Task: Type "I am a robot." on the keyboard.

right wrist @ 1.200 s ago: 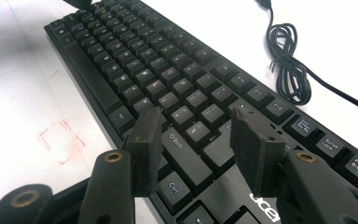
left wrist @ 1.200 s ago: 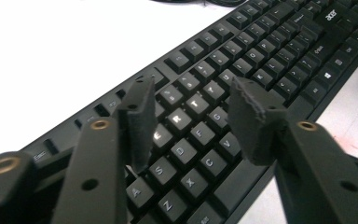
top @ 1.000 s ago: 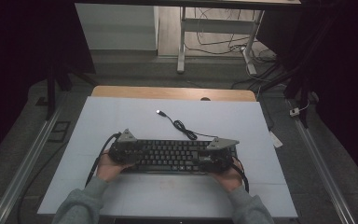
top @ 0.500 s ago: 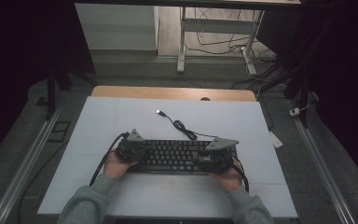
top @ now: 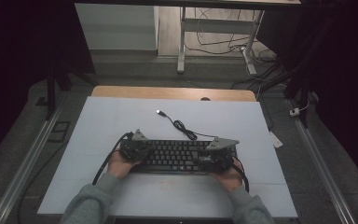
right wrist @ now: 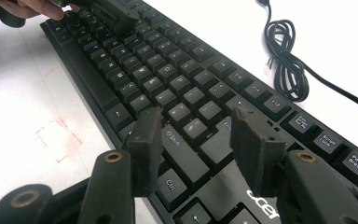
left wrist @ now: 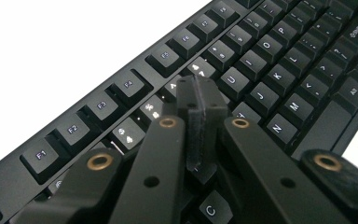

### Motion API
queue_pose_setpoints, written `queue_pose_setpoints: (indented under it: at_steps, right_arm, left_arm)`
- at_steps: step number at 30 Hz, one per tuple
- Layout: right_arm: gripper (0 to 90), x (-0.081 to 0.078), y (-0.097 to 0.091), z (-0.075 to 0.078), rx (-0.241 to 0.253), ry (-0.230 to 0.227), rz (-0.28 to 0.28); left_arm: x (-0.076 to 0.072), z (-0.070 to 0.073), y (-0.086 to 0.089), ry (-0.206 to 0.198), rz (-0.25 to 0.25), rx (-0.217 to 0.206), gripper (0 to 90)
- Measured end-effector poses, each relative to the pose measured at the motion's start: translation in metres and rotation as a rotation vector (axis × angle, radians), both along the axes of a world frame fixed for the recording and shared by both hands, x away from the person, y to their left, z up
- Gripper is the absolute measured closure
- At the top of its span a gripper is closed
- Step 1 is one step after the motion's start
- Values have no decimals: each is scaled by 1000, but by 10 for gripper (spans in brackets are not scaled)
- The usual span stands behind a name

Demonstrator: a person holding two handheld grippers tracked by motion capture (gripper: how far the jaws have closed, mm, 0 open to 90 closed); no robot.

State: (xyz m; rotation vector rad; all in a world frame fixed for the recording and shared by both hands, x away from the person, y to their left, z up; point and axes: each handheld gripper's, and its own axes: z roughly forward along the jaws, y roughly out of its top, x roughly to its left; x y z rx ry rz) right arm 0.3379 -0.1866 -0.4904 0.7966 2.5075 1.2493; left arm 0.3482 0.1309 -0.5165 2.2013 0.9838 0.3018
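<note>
A black keyboard (top: 179, 155) is shown lying near the front middle of the white desk (top: 121, 116), its coiled cable (top: 182, 127) trailing toward the far side. The left gripper (left wrist: 200, 100) has just been closing; its jaws are pressed together with nothing between them, poised over the letter keys. The right gripper (right wrist: 198, 135) is held with jaws apart above the keyboard's right end. A single key is best pressed straight down with the closed tips, neighbouring keys being avoided.
</note>
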Motion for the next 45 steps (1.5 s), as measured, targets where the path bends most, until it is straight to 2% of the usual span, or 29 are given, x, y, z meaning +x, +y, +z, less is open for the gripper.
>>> queue_pose_setpoints:
  at_steps: [6,10,13,16,22,27,30,38,41,45]
  right_arm:
    - [539,0,0,0,-3,1,0]
    - [539,0,1,-1,-7,0,3]
    - [539,0,0,0,-1,-2,3]
    - [539,0,0,1,0,-4,-1]
    - [539,0,-1,1,3,-6,0]
    - [538,0,-1,1,3,-7,-2]
    - [537,0,-2,2,0,-6,-4]
    - [536,0,-4,3,7,-9,-6]
    - [536,0,-5,4,16,-12,-11]
    - [536,0,-6,5,18,-16,-14]
  left_arm:
    - [0,-3,-2,2,4,28,890]
    - [-1,-2,-3,-6,4,28,890]
    - [-5,4,-1,-33,4,7,890]
    - [-10,12,4,-60,11,-33,880]
    - [-19,22,16,-74,24,-97,666]
    - [-27,26,25,-81,43,-111,511]
    - [-31,28,30,-80,51,-116,452]
    - [-47,27,44,-77,68,-107,360]
    - [-54,25,51,-69,77,-121,345]
    - [-63,20,60,-61,90,-118,330]
